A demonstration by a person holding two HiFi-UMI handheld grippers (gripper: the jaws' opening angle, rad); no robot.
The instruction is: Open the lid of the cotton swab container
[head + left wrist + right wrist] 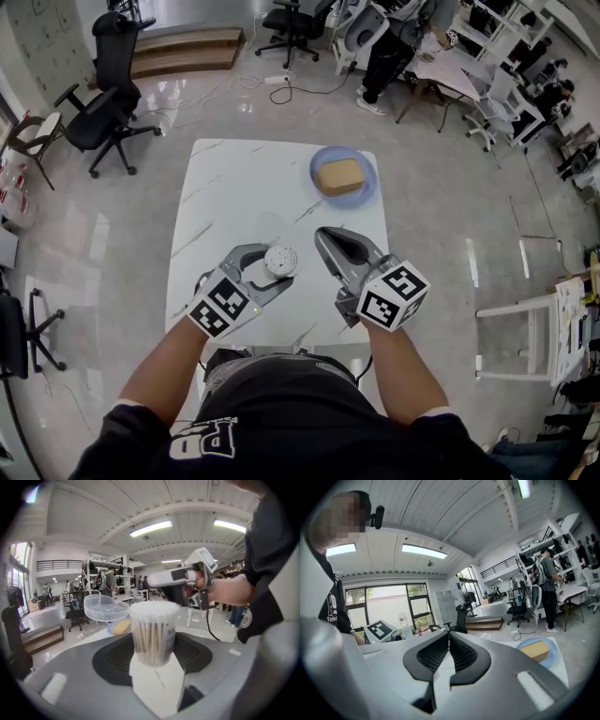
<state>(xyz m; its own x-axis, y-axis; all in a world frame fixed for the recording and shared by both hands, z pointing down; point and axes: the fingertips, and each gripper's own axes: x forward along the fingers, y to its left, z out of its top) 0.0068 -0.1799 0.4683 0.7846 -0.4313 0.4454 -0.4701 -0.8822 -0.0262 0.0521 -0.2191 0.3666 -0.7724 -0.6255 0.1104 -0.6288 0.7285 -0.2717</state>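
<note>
Container [152, 630] is stuffed with swabs and stands upright, clamped low between the left gripper's [152, 657] jaws, over the near part of the table [234, 178]. Its top is uncovered, with the white swab tips showing. The clear lid [105, 607] sits open side up right beside the container's rim, on the left in the left gripper view. Can't tell if it's attached there. Right gripper [449, 637] has its jaws pressed together with nothing in them, and it hangs just right of the container, not touching it. Farther back on the table there's a blue plate [367, 192] with a tan block [338, 176] on it.
</note>
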